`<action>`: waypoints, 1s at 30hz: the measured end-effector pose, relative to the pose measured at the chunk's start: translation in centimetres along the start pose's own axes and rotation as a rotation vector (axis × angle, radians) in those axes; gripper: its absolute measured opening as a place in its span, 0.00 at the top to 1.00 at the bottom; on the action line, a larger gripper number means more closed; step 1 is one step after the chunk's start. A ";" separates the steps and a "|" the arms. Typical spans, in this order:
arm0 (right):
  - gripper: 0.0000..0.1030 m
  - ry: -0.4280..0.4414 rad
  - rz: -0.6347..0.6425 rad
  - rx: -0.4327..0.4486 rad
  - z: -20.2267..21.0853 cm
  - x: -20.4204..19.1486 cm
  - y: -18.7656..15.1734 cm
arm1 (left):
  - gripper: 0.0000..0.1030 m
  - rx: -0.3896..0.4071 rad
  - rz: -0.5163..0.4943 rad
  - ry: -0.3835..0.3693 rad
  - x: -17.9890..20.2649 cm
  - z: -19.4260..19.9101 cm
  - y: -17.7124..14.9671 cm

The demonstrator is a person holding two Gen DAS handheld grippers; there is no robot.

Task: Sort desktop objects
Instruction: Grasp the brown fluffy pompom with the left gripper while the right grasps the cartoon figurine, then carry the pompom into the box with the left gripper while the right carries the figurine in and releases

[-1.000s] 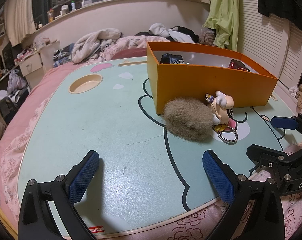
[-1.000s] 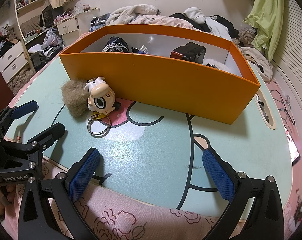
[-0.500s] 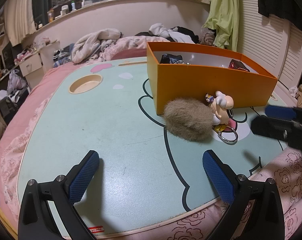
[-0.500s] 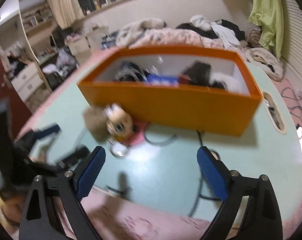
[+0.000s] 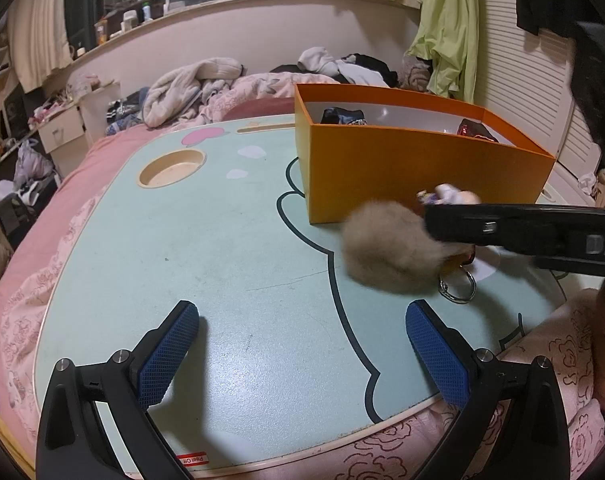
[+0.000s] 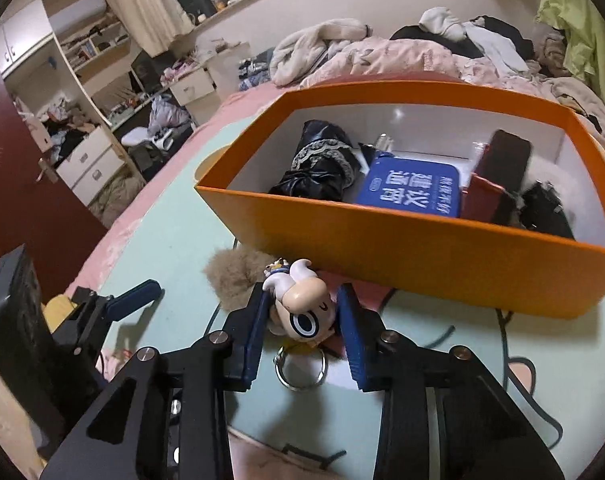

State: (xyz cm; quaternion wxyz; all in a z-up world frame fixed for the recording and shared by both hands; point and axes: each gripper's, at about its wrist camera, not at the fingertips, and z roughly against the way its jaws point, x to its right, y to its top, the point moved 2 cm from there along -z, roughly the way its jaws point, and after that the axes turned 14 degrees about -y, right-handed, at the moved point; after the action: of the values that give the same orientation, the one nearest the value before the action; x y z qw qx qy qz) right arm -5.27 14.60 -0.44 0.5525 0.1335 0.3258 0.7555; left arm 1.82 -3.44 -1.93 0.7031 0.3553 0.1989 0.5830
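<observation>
Right wrist view, lower centre of the frame: I have my right gripper (image 6: 302, 332) straddling the cartoon figure keychain (image 6: 302, 312), one blue pad on either side of its round head, jaws narrowed around it but with a sliver of gap showing at the right pad, so I cannot say the grip is made. The figure lies on the mint-green lap table (image 6: 174, 232), just in front of the near wall of the orange box (image 6: 422, 248), its horned crown pointing up-frame toward the box and its metal ring (image 6: 300, 364) trailing back toward me between the fingers. The tan fur pompom (image 6: 232, 276) sits touching the figure on its left in the frame. Inside the box I see a black pouch (image 6: 322, 168), a blue tin (image 6: 410, 188) and dark items at right.

Left wrist view: my left gripper (image 5: 302, 356) hangs at the bottom of the frame with jaws wide, holding nothing, well short of the pompom at centre right.

My judgement: the right hand is the nearer one, and the coming move is a squeeze across the head, then a lift over the near wall.
</observation>
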 end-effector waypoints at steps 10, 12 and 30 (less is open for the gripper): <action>0.65 0.030 -0.158 0.164 5.0 5.3 -2.3 | 0.00 -0.007 -0.028 -0.005 1.0 0.0 2.6; 0.65 0.005 -0.167 0.187 5.4 6.0 -2.3 | 0.00 -0.001 -0.038 -0.020 1.4 -0.4 3.9; 0.45 -0.041 -0.257 0.039 2.5 8.4 -3.3 | 0.05 -0.006 -0.308 -0.265 8.1 0.4 3.9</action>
State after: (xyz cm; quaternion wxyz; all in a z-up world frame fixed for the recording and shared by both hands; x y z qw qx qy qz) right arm -4.40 23.78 -2.03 0.6486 0.1166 0.3433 0.6692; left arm 1.42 4.55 2.27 0.8049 0.3921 0.1550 0.4176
